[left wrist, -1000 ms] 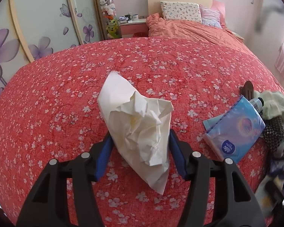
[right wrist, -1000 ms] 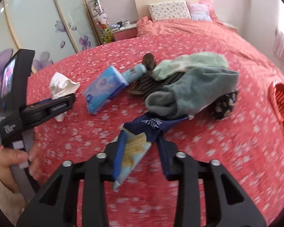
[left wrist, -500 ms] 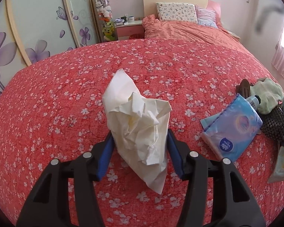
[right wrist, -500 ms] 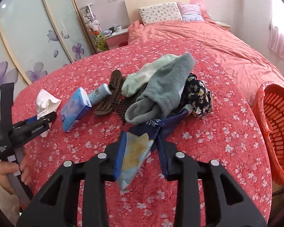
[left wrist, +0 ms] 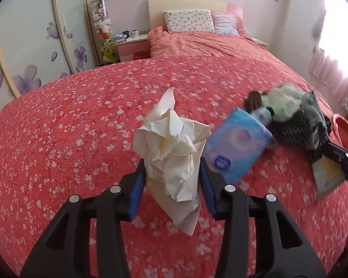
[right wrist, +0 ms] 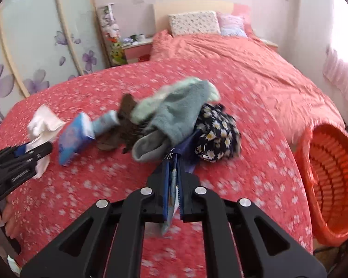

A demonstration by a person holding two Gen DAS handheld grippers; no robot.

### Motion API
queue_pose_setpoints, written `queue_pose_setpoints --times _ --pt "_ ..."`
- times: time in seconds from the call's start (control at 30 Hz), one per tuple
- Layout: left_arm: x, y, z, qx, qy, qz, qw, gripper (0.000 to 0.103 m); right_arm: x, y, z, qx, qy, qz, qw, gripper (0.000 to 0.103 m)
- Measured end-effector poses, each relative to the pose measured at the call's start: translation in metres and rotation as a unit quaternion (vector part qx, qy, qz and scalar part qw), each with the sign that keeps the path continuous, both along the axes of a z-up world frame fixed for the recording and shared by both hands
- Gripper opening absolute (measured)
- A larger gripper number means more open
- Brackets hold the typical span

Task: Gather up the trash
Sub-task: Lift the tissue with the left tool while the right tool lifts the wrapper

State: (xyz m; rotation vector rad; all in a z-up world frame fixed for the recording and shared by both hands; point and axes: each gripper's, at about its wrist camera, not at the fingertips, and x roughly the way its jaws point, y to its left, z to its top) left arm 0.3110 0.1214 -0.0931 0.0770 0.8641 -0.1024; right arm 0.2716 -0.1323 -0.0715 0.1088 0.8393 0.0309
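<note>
Left gripper (left wrist: 172,173) clamps one crumpled white tissue wad (left wrist: 171,159), lifted above the red floral bedspread (left wrist: 81,120). Right gripper (right wrist: 173,176), jaws having just closed, pinches one flattened blue snack wrapper (right wrist: 172,199), loosely framed half a second ago. One orange plastic basket (right wrist: 331,185) stands beside the bed

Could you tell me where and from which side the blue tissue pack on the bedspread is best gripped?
Grip the blue tissue pack across its narrow width at the near end, coming from above. It lies flat, its far end touches the bottle, and its long sides look clear.
</note>
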Motion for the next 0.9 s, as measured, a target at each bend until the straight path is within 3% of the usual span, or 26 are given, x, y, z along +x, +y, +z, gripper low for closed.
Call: queue_pose_setpoints --times 0.17,0.53,0.9 --pt "0.000 0.000 -0.010 0.008 0.014 0.015 0.9998 0.050 0.002 -0.005 -0.005 0.032 0.007 -0.011 0.999 0.008" --pt "0.008 0.003 -0.019 -0.006 0.021 0.032 0.9992 0.048 -0.002 0.014 -0.018 -0.044 0.000 -0.002 0.999 0.012" --pt "0.006 0.009 -0.020 -0.004 0.022 0.047 0.9986 0.050 0.003 -0.003 -0.023 0.006 0.020 -0.006 1.000 0.013"
